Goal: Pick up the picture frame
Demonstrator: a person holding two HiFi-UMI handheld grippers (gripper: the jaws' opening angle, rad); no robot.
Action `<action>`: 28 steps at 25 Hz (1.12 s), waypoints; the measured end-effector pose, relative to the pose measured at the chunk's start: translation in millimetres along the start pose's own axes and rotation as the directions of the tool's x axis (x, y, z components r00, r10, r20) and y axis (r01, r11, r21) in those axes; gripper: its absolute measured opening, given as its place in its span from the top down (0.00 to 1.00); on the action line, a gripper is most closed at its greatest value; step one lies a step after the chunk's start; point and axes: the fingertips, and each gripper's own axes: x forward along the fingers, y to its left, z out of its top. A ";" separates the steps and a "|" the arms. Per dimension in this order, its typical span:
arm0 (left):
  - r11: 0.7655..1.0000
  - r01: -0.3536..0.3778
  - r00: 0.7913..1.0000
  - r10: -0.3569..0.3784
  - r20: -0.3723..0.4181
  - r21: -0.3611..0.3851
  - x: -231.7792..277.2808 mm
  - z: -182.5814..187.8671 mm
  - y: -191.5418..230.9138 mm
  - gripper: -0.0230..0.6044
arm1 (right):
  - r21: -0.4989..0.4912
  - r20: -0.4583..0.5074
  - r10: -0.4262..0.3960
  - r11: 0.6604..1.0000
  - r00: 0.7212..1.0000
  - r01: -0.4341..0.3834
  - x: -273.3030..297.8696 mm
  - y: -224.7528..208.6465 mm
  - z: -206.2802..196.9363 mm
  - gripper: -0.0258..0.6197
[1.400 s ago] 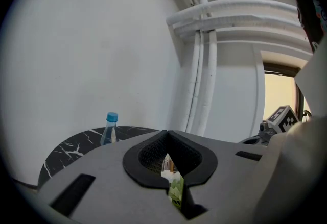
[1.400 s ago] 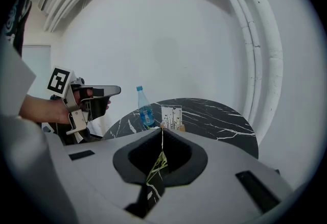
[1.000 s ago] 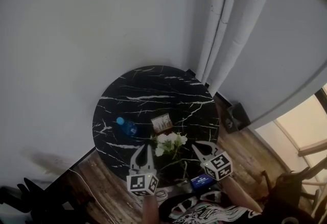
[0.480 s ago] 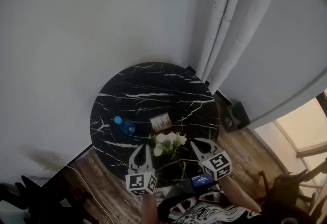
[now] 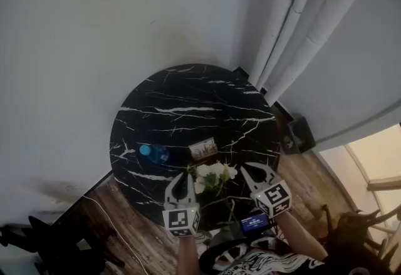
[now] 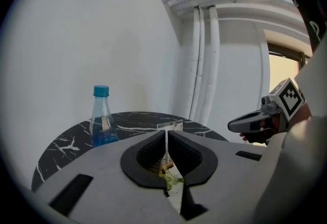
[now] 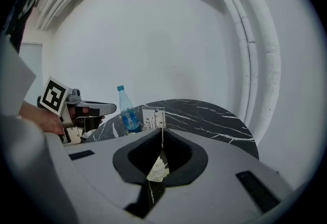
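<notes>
My left claw point(image 5: 186, 176) & right claw point(image 5: 248, 171) both pinched shut, empty. Picture frame point(image 5: 203, 150) stands mid marble table point(image 5: 188, 98), just behind white flowers point(image 5: 213, 173). Nxt: open right wide, skirt flowers, grip frame's edge.

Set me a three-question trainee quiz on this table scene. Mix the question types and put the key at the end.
1. True or false: the left gripper and the right gripper both have shut, empty jaws.
2. In the head view, the picture frame stands on which side of the bottle? A left; B right; C on top of it.
3. Fill in: the flowers on the table are ___ in colour.
Key: 1 true; 2 B; 3 white.
</notes>
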 end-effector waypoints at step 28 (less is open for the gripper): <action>0.991 0.106 0.968 -0.122 -0.220 -0.086 89.0 -82.5 26.8 0.75 | -0.022 -0.190 0.248 0.966 0.950 -0.257 126.1 -10.6 -46.4 0.86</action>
